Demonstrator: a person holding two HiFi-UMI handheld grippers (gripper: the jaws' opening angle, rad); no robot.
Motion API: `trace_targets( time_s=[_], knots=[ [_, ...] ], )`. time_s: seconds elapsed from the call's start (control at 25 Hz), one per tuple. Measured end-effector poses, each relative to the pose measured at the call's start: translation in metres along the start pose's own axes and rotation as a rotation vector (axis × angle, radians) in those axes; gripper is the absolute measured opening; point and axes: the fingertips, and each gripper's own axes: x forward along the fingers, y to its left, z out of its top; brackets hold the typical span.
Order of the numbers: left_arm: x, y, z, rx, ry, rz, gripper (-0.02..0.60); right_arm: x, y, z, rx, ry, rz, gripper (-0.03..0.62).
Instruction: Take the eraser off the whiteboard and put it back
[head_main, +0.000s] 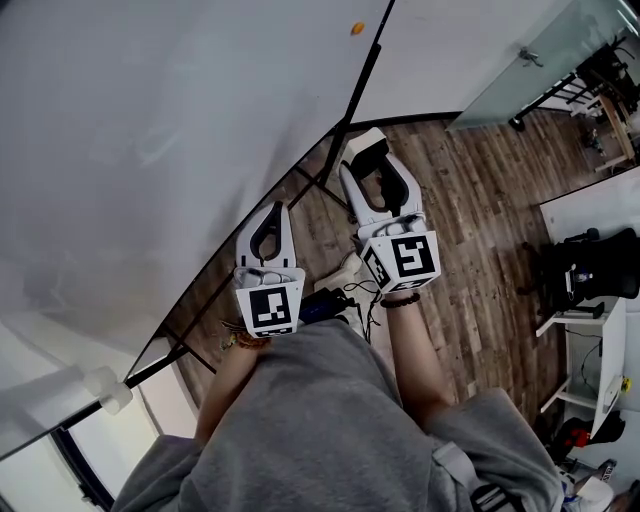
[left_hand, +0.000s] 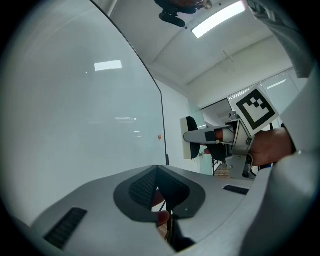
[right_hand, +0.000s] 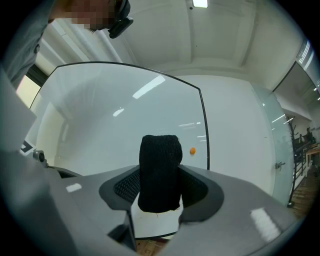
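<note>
Holding the eraser (right_hand: 159, 172) by its two long sides is why your right tool (head_main: 372, 160) looks so wide. The jaws are pinching it across the body, with the black felt on top, the white block underneath, and a good chunk poking out past the tips. My guess is that overhang is handy, since the eraser can meet the whiteboard (head_main: 150, 120) before the tool does.

Right now the eraser is off the board and up in the air just in front of it. It's near the board's dark right-hand edge and the little orange dot (right_hand: 192, 150).

Your left tool (head_main: 277, 212) has its jaws pressed together on nothing. It sits beside the right one and a bit nearer to you, so I'd say it's just parked out of the way.

So the taking-off half looks done and the putting-back half isn't. For that I'd bring the eraser flat onto the glass before letting go, because if it lands tilted it could slide down to the wooden floor (head_main: 470, 200).
</note>
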Motion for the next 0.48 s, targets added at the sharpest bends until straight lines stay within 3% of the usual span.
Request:
trace_targets(
  time_s=[0.48],
  knots=[
    [-0.007, -0.006, 0.004, 0.011, -0.011, -0.007, 0.005, -0.008, 0.000, 0.001, -0.011, 0.003, -0.010, 0.232]
  ],
)
